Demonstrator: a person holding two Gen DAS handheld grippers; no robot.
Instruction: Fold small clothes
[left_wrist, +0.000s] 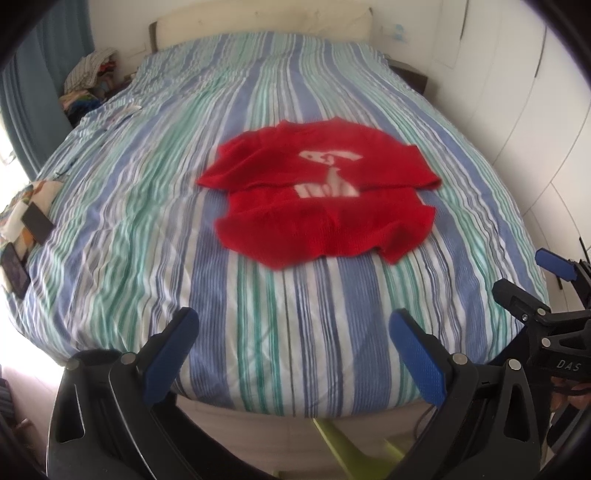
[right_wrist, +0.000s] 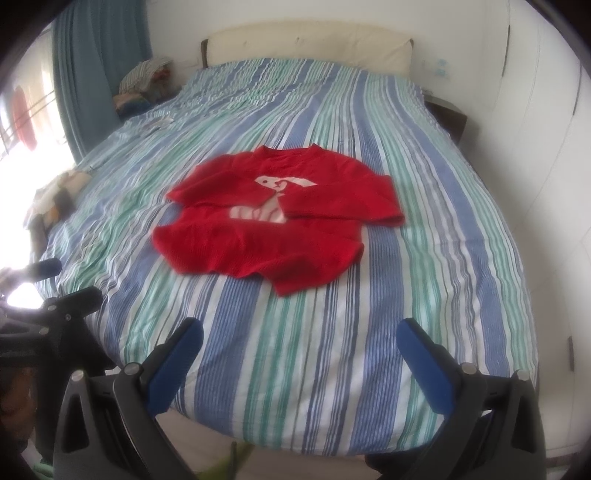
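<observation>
Garment: a small red knitted sweater (left_wrist: 321, 195) with a pale motif on the chest lies flat in the middle of the bed, neck toward the headboard, hem toward the foot.
Sleeves: both are already crossed over the chest, partly covering the motif, so the first folds look done; the body below them is not yet folded up.
Surface: a blue, green and white striped quilt cover (left_wrist: 258, 332), soft and lightly rippled, gives a broad flat place to fold on.
Left tool (left_wrist: 291, 332): black frame with blue textured pads, jaws wide apart, holding nothing, hanging over the foot of the bed well short of the sweater.
Right tool (right_wrist: 301, 343): same build, jaws spread wide and empty, also back near the foot edge; its side shows at the right edge of the left wrist view.
Likely reason for the stance: both tools are clear of the cloth, probably between folds, ready to reach for the hem corners.
Handling: the knit looks thick and limp, so the hem may sag or bunch if gripped at one corner only.
</observation>
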